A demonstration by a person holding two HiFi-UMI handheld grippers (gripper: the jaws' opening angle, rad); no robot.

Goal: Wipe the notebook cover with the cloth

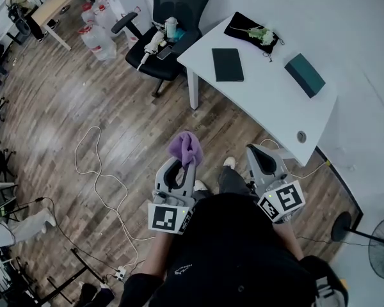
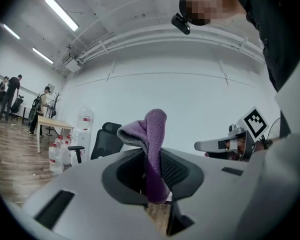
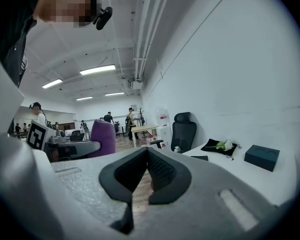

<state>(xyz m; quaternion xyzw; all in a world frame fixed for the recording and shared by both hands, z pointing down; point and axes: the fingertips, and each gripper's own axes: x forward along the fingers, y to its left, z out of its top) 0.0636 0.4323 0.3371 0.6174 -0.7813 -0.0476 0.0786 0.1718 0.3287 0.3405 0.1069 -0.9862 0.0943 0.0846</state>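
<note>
Beside notebook [image 1: 227,64]: teal box [image 1: 304,75], pouch [image 1: 242,26].

Cool, even light comes from long ceiling tubes [image 2: 61,12], which burn out to plain white streaks in both gripper views. In the head view the white table [image 1: 269,101] is bright, close to glare, and throws only a soft shadow on the wooden floor [image 1: 51,107]. Both gripper views bulge strongly and fade to black at the rims; the purple cloth [image 2: 152,149] is crisp, the nearest foreground soft
</note>
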